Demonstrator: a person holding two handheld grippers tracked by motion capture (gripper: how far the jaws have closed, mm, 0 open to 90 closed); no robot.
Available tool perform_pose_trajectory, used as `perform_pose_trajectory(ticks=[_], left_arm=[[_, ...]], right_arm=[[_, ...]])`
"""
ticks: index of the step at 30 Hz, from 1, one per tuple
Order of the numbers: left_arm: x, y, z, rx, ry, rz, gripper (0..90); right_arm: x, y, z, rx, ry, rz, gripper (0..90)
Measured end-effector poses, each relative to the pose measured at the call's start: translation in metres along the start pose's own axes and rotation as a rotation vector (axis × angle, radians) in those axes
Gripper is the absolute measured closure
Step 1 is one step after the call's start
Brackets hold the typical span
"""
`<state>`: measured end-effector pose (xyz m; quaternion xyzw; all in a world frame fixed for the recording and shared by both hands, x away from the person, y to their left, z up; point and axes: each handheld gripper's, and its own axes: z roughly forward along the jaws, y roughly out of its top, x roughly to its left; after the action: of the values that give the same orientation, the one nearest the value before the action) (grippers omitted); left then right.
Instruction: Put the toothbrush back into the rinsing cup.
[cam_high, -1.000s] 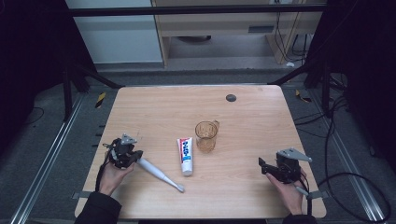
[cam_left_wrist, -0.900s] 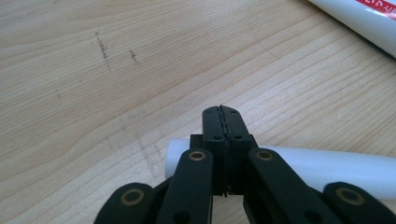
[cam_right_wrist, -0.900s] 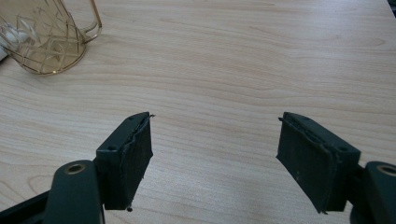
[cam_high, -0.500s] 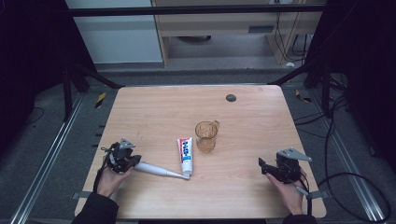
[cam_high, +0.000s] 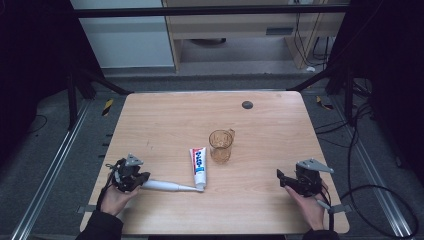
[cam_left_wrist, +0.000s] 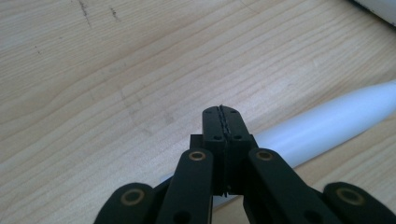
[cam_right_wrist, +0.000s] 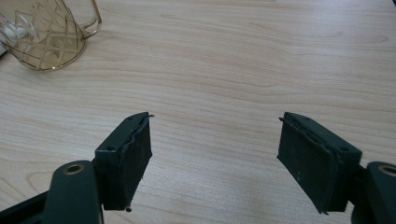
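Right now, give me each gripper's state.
Left gripper: jaws shut, nothing between them; white toothbrush lies beneath.
Right gripper: jaws open, empty.

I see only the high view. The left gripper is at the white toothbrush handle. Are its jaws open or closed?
Observer: Closed. In the left gripper view the left gripper has its jaws pressed together, above the white toothbrush, not around it.
Operator: And the right gripper?
Observer: The right gripper is wide open, with bare table between its jaws.
Operator: What is ahead of it?
Observer: The amber glass cup, at the upper left of its view.
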<state>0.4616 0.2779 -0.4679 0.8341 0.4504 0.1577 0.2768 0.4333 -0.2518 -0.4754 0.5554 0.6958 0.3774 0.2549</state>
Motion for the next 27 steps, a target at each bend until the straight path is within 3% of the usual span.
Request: perform_pose_trajectory(ticks=[27], left_arm=[[-0.027,-0.037,-0.025,0.009,-0.066,0.018,89.8]], right_arm=[[0.0,0.0,0.001,0.009,0.002,0.0,25.3]])
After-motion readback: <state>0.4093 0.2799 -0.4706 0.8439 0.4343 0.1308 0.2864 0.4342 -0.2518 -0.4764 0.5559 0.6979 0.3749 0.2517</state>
